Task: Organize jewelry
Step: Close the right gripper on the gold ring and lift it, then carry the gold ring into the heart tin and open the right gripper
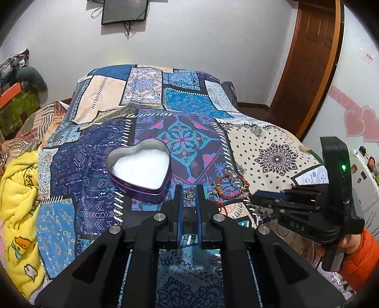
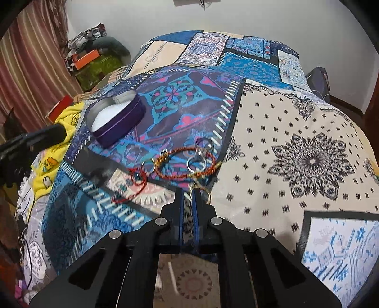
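A purple heart-shaped tin (image 1: 139,165) with white foam lining sits open on the patterned bedspread; it also shows in the right wrist view (image 2: 116,118). My left gripper (image 1: 189,195) is shut on a small silver crown-shaped charm (image 1: 190,194), just right of the tin. A red-orange braided bracelet (image 2: 187,163), silver rings (image 2: 196,163) and a red cord (image 2: 137,182) lie in a pile on the cloth. My right gripper (image 2: 188,194) is nearly closed, pinching a thin gold hoop (image 2: 203,192) at the near edge of the pile. The pile (image 1: 232,186) lies right of my left gripper.
A yellow blanket (image 1: 19,201) lies at the bed's left edge. The right gripper body (image 1: 319,208) is close on the right of the left one. A brown door (image 1: 305,61) and a wall monitor (image 1: 123,10) stand behind the bed.
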`<state>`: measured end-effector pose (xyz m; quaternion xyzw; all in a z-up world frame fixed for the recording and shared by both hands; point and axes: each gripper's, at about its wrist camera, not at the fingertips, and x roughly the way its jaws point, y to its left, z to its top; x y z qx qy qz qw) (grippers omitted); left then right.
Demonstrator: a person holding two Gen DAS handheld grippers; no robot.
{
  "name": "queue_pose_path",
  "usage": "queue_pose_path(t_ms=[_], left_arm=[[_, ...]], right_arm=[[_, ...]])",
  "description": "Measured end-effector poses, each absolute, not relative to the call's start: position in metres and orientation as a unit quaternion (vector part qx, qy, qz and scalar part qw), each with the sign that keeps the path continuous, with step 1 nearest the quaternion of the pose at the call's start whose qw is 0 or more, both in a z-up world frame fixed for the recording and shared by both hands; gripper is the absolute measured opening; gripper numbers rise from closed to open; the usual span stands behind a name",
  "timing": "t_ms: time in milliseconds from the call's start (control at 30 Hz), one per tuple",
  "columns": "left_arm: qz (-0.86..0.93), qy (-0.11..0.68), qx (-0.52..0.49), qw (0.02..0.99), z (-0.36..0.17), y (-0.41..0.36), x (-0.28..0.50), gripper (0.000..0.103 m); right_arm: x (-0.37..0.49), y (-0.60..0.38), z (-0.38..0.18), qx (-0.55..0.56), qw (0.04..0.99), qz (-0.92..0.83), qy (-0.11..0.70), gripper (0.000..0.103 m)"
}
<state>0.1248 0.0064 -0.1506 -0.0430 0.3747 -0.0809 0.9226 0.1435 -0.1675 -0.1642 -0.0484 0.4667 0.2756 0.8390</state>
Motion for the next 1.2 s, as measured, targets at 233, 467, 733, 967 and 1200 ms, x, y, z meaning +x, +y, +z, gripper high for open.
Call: queue_pose_path(t_ms=[233, 467, 733, 967, 1200], left_arm=[[-0.079, 0.386, -0.046, 0.918, -0.159, 0.007, 0.126, 0.008], [-0.077, 0.388, -0.048, 0.917, -0.161, 0.008, 0.127, 0.008], [-0.072, 0.387, -0.054, 0.918, -0.162, 0.012, 0.13, 0.008], [-0.073, 0.379, -0.049, 0.921, -0.155, 0.009, 0.126, 0.008], [-0.067, 0.353, -0.048, 0.932, -0.135, 0.015, 0.122, 0.008]], right_arm=[[0.152, -0.172, -0.172, -0.062, 0.838, 0.257, 0.478, 0.029], [0.169, -0.159, -0.181, -0.056, 0.835, 0.261, 0.482, 0.029], [0.158, -0.164, -0.183, -0.05, 0.842, 0.262, 0.47, 0.023], [0.152, -0.168, -0.17, -0.032, 0.843, 0.265, 0.466, 0.022], [0.145, -0.158, -0.127, -0.023, 0.864, 0.286, 0.414, 0.022]])
